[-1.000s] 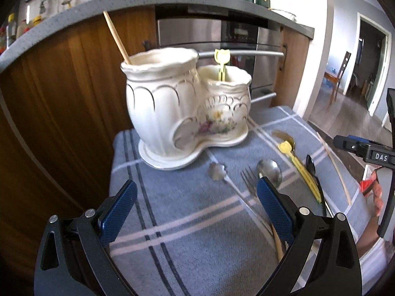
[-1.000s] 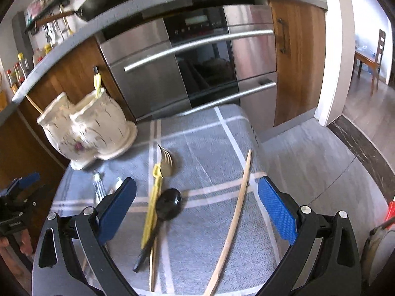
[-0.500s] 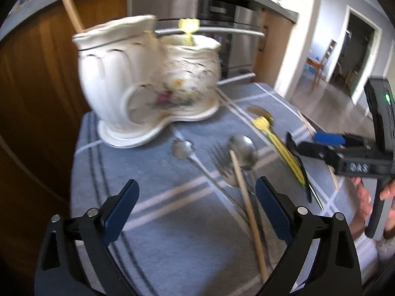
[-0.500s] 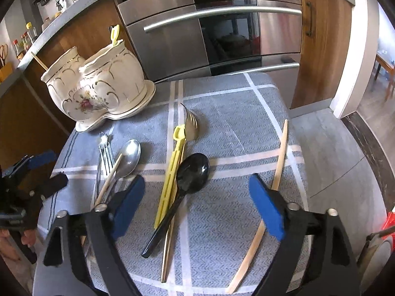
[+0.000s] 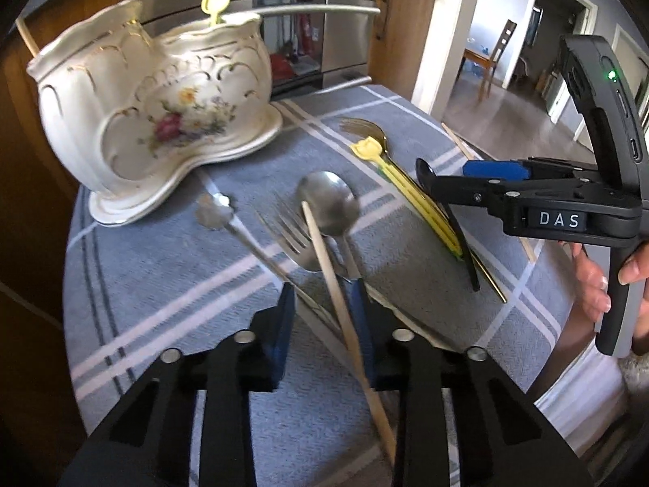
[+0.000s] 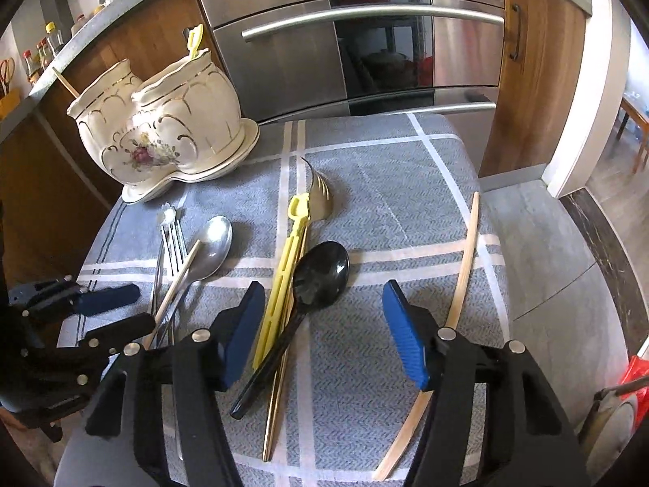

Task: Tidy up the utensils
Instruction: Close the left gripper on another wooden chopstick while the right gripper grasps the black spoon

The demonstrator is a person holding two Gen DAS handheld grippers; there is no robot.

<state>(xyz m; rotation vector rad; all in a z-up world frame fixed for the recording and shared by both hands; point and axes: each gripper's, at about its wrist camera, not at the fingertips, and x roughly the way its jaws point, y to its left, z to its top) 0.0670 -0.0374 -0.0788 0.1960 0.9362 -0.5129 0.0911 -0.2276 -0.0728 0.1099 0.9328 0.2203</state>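
Note:
A white two-pot ceramic holder [image 5: 150, 113] [image 6: 170, 130] stands at the back left of the grey cloth, with a stick and a yellow utensil in it. My left gripper [image 5: 322, 316] has its jaws narrowed around a wooden chopstick [image 5: 340, 304], a silver fork [image 5: 296, 243] and a silver spoon [image 5: 328, 203]; contact is unclear. My right gripper [image 6: 320, 324] is open over a black spoon [image 6: 320, 276] and a yellow utensil [image 6: 284, 272]. A gold fork [image 6: 320, 199] lies under them. A second chopstick [image 6: 458, 284] lies to the right.
A small silver flower-ended utensil [image 5: 215, 213] lies near the holder's base. A steel oven [image 6: 357, 40] and wooden cabinets stand behind the table. The cloth's right edge [image 6: 486, 223] drops to the floor.
My left gripper has dropped toward the silver utensils and its jaws have closed in around them. My right gripper has come lower and narrowed over the black spoon.

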